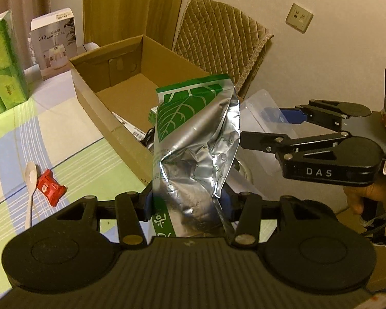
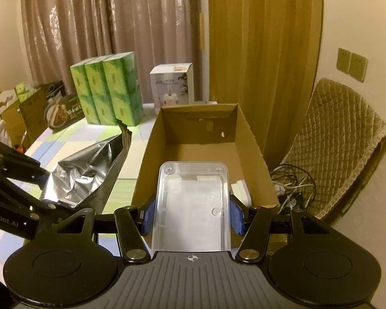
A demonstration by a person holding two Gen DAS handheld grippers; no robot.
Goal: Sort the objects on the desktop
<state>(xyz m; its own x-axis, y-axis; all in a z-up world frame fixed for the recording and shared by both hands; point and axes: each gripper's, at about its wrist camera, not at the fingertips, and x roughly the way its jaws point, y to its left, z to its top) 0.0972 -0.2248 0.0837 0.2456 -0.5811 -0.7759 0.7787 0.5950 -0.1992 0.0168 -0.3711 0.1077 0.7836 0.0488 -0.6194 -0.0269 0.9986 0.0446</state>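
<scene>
Foil tea pouch (image 1: 193, 144) sat clenched in the left gripper (image 1: 186, 200), clear plastic tray (image 2: 193, 206) in the right gripper (image 2: 192, 215); next, both needed lowering into the cardboard box (image 2: 254, 154) ahead.

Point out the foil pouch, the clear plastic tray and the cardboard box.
foil pouch (image 1: 193, 139), left wrist view, crumpled silver middle.
clear plastic tray (image 2: 193, 206), right wrist view, flat base between the blue pads.
cardboard box (image 2: 254, 149), right wrist view, right side wall.
</scene>
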